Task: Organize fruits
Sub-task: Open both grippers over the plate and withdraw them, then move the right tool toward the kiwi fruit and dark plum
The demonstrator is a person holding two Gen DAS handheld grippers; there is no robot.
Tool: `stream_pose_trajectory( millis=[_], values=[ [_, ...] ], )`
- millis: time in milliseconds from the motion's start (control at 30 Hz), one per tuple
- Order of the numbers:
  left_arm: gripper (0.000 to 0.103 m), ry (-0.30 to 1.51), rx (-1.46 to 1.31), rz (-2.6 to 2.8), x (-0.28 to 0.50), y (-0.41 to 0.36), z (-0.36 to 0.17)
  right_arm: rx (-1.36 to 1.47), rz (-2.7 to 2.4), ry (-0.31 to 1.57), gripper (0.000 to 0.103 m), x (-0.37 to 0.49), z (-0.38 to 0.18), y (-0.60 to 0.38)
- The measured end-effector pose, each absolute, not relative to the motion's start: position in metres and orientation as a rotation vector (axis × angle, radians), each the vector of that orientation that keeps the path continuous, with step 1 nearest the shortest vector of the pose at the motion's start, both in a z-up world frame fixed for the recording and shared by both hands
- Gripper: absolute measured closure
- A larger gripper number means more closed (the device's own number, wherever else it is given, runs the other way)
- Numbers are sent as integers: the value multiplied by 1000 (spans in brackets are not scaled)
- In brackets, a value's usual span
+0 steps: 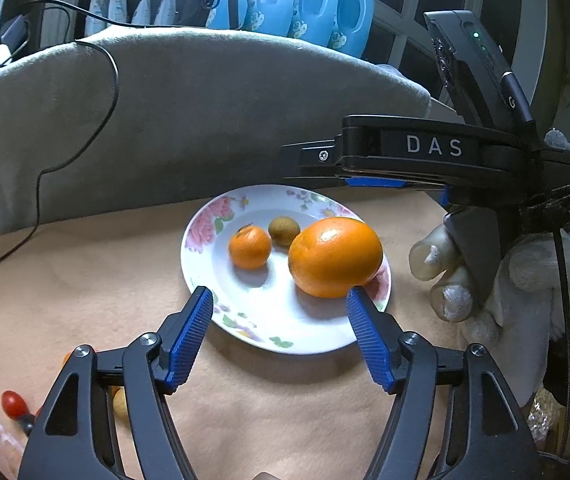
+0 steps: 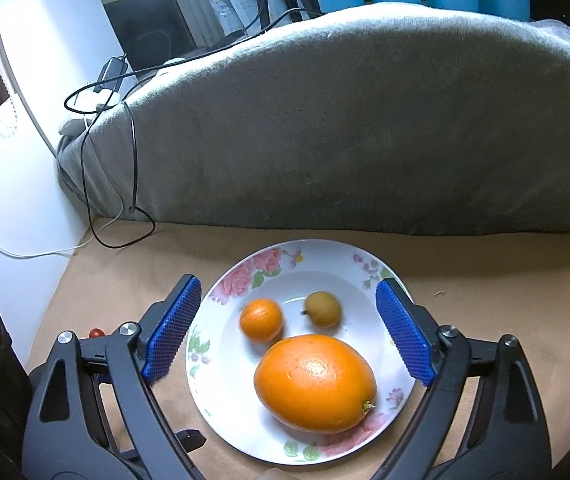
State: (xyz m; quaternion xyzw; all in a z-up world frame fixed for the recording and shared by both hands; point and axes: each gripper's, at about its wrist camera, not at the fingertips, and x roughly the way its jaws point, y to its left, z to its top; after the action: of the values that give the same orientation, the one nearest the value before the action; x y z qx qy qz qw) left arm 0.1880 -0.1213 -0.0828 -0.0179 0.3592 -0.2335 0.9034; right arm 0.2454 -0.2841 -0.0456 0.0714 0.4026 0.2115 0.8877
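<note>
A white floral plate (image 1: 245, 320) (image 2: 213, 380) sits on the beige cloth. On it lie a large orange (image 1: 335, 256) (image 2: 315, 382), a small mandarin (image 1: 249, 247) (image 2: 261, 319) and a brown-green kiwi-like fruit (image 1: 284, 231) (image 2: 323, 309). My left gripper (image 1: 279, 300) is open and empty, just short of the plate's near rim. My right gripper (image 2: 289, 300) is open and empty, above the plate with the fruits between its blue pads; its body shows in the left wrist view (image 1: 425, 156), held by a gloved hand.
A grey blanket roll (image 1: 205, 120) (image 2: 345, 120) lies behind the plate. Black and white cables (image 2: 133, 160) trail at the left. Small red and yellow fruits (image 1: 13, 404) lie at the near left; a red one also shows in the right wrist view (image 2: 96, 333). Blue bottles (image 1: 317, 0) stand behind.
</note>
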Motion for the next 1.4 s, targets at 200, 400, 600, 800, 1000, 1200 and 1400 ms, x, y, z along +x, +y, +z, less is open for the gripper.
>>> stream_pose_trajectory(
  millis=[200,400,600,800,1000,1200,1400],
  values=[
    [29,746,-47,-458,186,-115,-79,156,439,830,7,242,-41,-284],
    [29,741,-45,-436,176,-103,-75,140,453,804,5,230,-33,-280],
    [29,735,-25,-403,165,-85,-71,121,471,780,5,216,-23,-271],
    [29,734,-11,-352,153,-57,-69,121,501,780,5,205,-20,-263],
    [29,740,-15,-295,146,-19,-69,99,547,788,5,193,-21,-249],
    [29,751,-33,-238,142,19,-71,52,607,793,5,179,-21,-229],
    [30,778,-40,-213,144,43,-77,-31,670,806,5,165,-25,-202]
  ],
)
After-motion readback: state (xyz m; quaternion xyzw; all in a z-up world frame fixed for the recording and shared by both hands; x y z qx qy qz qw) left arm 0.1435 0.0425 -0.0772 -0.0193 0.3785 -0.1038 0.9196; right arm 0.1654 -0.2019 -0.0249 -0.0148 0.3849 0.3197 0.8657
